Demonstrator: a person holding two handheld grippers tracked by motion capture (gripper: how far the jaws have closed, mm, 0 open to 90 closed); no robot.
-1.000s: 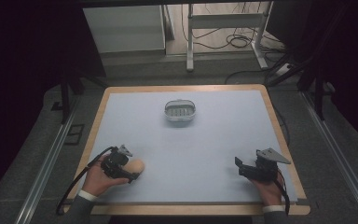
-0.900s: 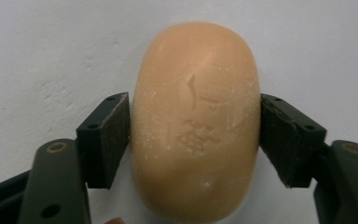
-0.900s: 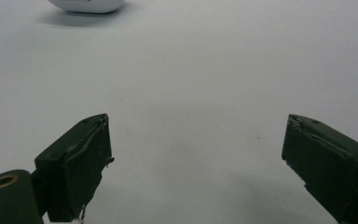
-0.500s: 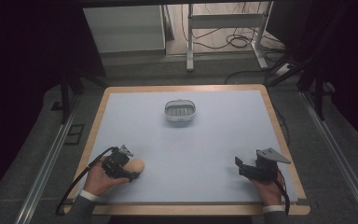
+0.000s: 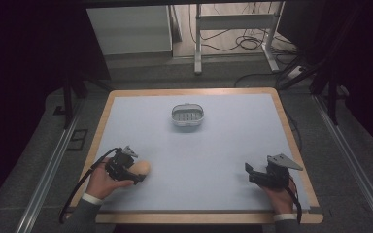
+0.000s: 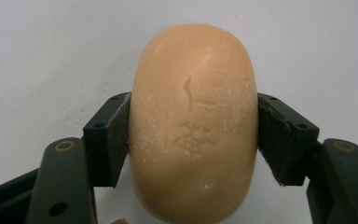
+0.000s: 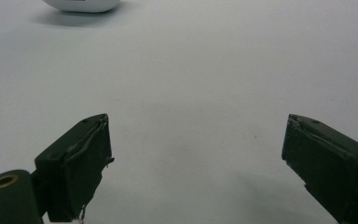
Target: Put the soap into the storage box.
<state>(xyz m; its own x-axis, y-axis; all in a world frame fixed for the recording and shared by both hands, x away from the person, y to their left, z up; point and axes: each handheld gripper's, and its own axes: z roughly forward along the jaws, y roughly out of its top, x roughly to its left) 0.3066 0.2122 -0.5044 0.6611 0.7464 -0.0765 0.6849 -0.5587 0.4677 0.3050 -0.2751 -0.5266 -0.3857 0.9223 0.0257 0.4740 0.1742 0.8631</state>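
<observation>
A peach-coloured oval bar of soap [image 6: 193, 121] with an embossed mark lies on the pale blue mat at the near left [image 5: 142, 168]. My left gripper [image 5: 135, 171] is shut on it. In the left gripper view both black pads [image 6: 114, 135] press on the bar's two long sides. A white oval soap dish [image 5: 188, 116] with a ribbed floor stands at the far middle of the mat. My right gripper [image 5: 249, 173] rests at the near right, pointing left, its jaws wide open with nothing but bare mat between them [image 7: 196, 154]. The dish's rim [image 7: 81, 4] shows at the top of the right gripper view.
The pale blue mat [image 5: 223, 145] covers a wooden table with a raised light-wood edge [image 5: 291, 131]. Behind the table are a dark floor, cables and metal table legs [image 5: 197, 43]. A black cable [image 5: 77, 194] trails from the left gripper over the near-left edge.
The left gripper's jaws have drawn in against the soap bar, and the left hand has shifted only slightly. The right hand and the dish have stayed put.
</observation>
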